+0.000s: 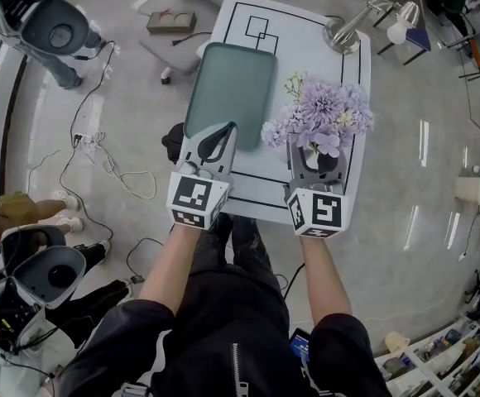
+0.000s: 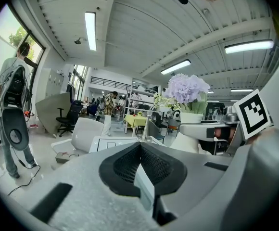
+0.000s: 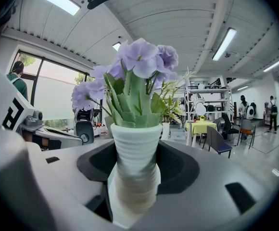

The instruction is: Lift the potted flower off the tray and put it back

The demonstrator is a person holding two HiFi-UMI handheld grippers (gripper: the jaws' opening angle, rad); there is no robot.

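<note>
Overhead, left to right: loose white cables [image 1: 99,155] on a grey floor, then a white tabletop [image 1: 306,23] ruled with black lines. On its left half, a dark green rectangular plastic tray [image 1: 230,89], nothing on it. Pinched together on the tray's near rim, the left gripper [image 1: 221,136], a thin pale edge caught between its black ribbed pads [image 2: 122,165], probably to pin the tray flat and steady during the pot's trip. Just right of the tray and clear of it, a white ribbed pot [image 1: 319,122] of lilac flowers and green leaves, over plain tabletop; lifted or set down, impossible to tell from above. Clamped on the pot's narrow waist, the right gripper [image 1: 317,157], jaws wide around it and pads pressed to both sides. Grip low on the body, likely to keep the blooms upright and untouched. Judged from this: lift off the tray done, return to the tray not yet made. Farther right, near the table's far corner, a silver desk lamp [image 1: 348,27]. No brand or wording legible anywhere; only black-and-white square markers [image 1: 193,195] on each gripper's cube, and black outlined boxes printed at the table's far end.
</note>
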